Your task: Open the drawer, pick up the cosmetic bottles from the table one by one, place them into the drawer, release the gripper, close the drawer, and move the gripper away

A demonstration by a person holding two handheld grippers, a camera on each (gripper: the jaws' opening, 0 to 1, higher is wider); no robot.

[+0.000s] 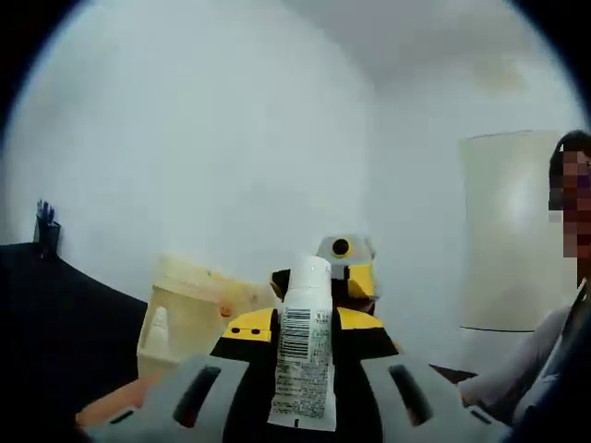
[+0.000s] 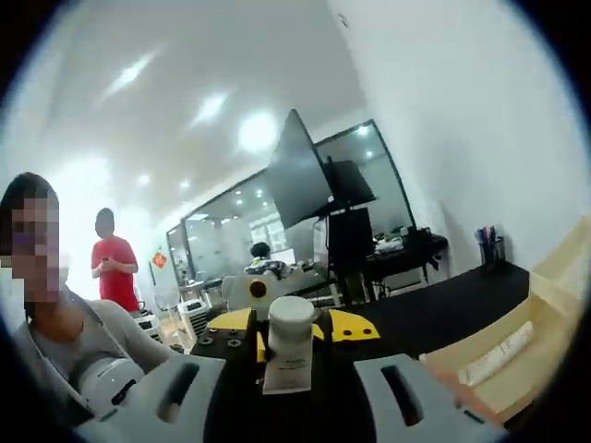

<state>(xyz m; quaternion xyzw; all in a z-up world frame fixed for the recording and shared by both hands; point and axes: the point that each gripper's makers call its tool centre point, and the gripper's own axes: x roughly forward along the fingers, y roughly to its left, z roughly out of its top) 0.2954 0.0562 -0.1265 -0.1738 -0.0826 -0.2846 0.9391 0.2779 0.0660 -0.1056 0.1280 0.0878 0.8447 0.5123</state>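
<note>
Midway, I'd judge: drawer (image 1: 189,318) stands open with one white tube (image 1: 159,334) inside; left gripper (image 1: 303,392) pinches a barcode-labelled tube (image 1: 303,355), right gripper (image 2: 288,388) pinches a white-capped bottle (image 2: 289,355), both held off near the drawer; placing, releasing, closing remain.

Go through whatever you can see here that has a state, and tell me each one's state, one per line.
Left gripper: shut on white tube.
White tube: upright, held, barcode facing the camera.
Right gripper: shut on white bottle.
White bottle: upright, held, cap on.
Drawer: open, a tube lying inside.
</note>
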